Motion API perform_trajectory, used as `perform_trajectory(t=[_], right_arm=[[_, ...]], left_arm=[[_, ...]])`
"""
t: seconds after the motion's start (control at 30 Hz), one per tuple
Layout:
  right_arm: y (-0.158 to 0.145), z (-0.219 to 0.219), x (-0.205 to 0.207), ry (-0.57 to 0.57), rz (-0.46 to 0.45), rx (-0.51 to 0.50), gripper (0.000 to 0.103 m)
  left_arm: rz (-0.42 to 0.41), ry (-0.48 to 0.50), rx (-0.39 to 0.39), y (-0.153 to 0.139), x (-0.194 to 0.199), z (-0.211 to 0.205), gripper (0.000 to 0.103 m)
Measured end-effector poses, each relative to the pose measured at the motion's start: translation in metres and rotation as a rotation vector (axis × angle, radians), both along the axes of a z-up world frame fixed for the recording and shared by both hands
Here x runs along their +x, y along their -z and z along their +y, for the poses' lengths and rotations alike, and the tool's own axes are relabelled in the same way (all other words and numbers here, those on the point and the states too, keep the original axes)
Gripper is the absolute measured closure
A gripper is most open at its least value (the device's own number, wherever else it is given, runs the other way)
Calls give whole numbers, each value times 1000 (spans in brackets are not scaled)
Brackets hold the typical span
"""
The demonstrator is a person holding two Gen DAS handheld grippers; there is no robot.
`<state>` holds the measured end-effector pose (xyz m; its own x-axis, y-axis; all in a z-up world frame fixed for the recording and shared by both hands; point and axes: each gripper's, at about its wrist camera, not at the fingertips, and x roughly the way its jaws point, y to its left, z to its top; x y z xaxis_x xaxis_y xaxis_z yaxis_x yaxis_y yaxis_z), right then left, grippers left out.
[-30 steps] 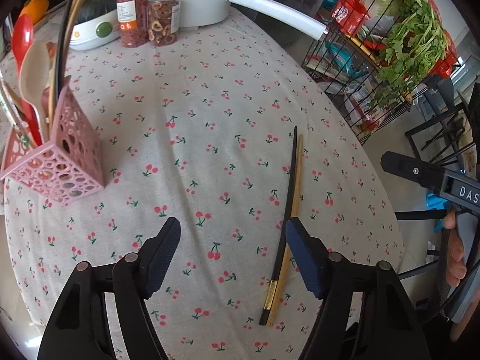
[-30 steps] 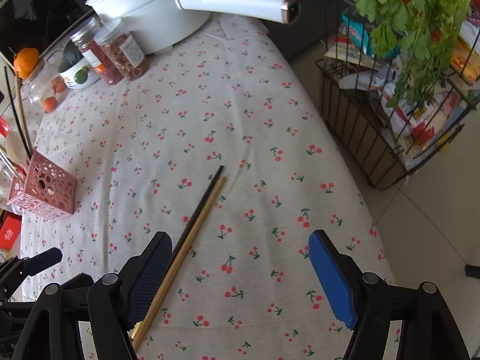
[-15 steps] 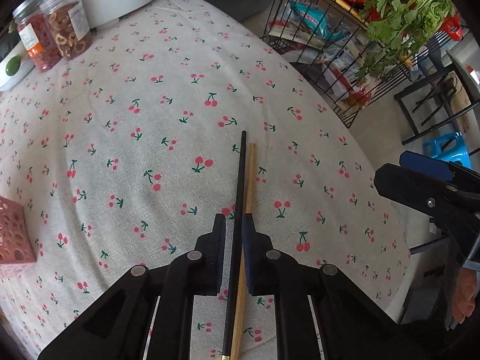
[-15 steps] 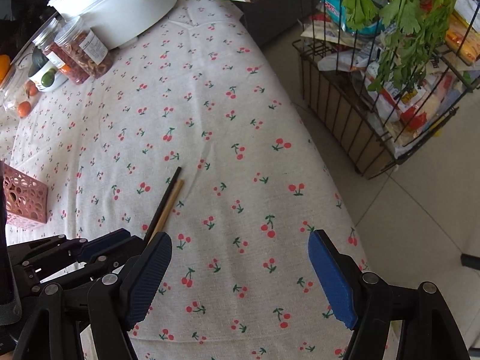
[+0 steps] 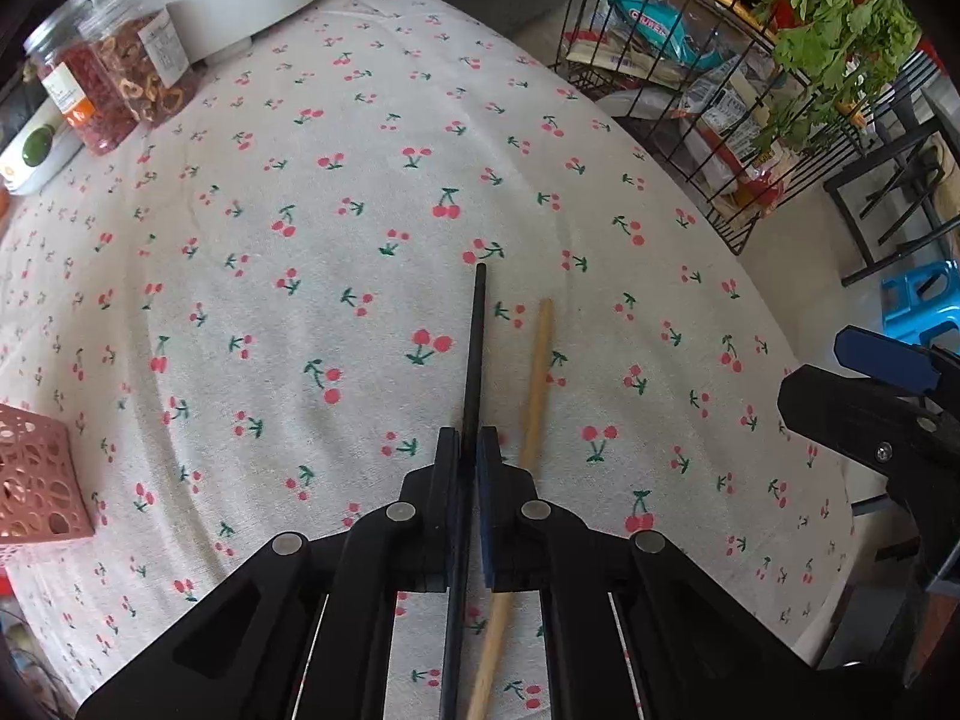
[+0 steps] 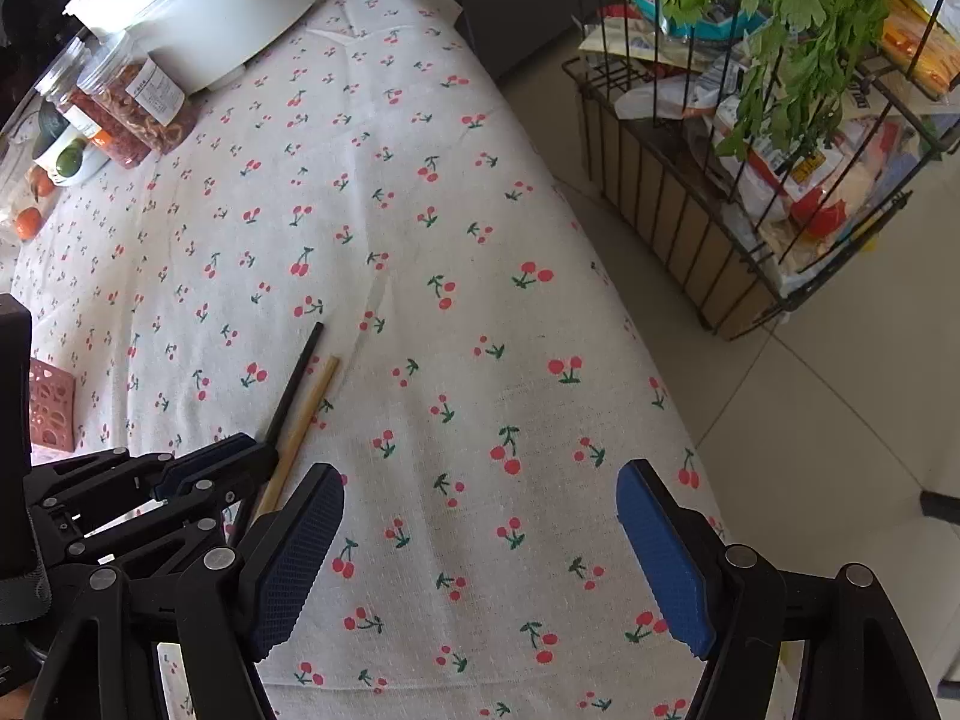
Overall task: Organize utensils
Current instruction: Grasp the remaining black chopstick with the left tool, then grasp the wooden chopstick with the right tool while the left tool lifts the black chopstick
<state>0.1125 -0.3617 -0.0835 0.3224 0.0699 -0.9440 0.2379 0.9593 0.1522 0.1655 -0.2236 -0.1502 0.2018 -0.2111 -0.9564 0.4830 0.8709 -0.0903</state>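
Observation:
My left gripper [image 5: 469,444] is shut on a black chopstick [image 5: 475,348], whose far end points away over the cherry-print tablecloth. A wooden chopstick [image 5: 537,378] lies loose on the cloth just right of it. In the right wrist view both show at the left: the black chopstick [image 6: 294,384] in the left gripper [image 6: 255,447] and the wooden chopstick [image 6: 303,420] beside it. My right gripper [image 6: 480,546] is open and empty above the cloth near the table's right edge. A pink perforated utensil holder [image 5: 36,486] stands at the far left.
A white pot [image 6: 198,12] with a long handle and jars of dried food [image 5: 120,84] stand at the table's far end. A black wire rack [image 6: 750,150] with greens and packets stands on the floor to the right. The table edge [image 6: 648,360] drops off near the right gripper.
My left gripper moved over the chopsticks and closed on the black one. The black chopstick is now drawn apart from the wooden one. My right gripper stayed open.

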Motion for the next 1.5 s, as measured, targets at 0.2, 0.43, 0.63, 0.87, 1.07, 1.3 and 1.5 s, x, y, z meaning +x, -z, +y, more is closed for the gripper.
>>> perform_trajectory(t=[0.2,0.43,0.63,0.87,1.07,1.3,1.5], right_arm=[[5,16,6,-29,18,-5,23],[29,50,23,-59,82,71,23],[51,77,34,-64,144,72,23],[58,115,37,-153,155,-45,25],[54,124,32,-185,124,-81,64],[51,127,31,-228,87,-2,93],[24,127,33,-225,-19,56,97]], left_arm=[[-34,-67,-68,-26,-12,53,98],[-91,-168,-91,-59,-31,131,98],[-127,-233,-115,-75,-52,183,98],[-143,-281,-135,-79,-68,213,98],[-152,-298,-173,-83,-74,221,98],[-176,-287,-219,-91,-83,222,98],[-229,-284,-253,-107,-93,227,98]])
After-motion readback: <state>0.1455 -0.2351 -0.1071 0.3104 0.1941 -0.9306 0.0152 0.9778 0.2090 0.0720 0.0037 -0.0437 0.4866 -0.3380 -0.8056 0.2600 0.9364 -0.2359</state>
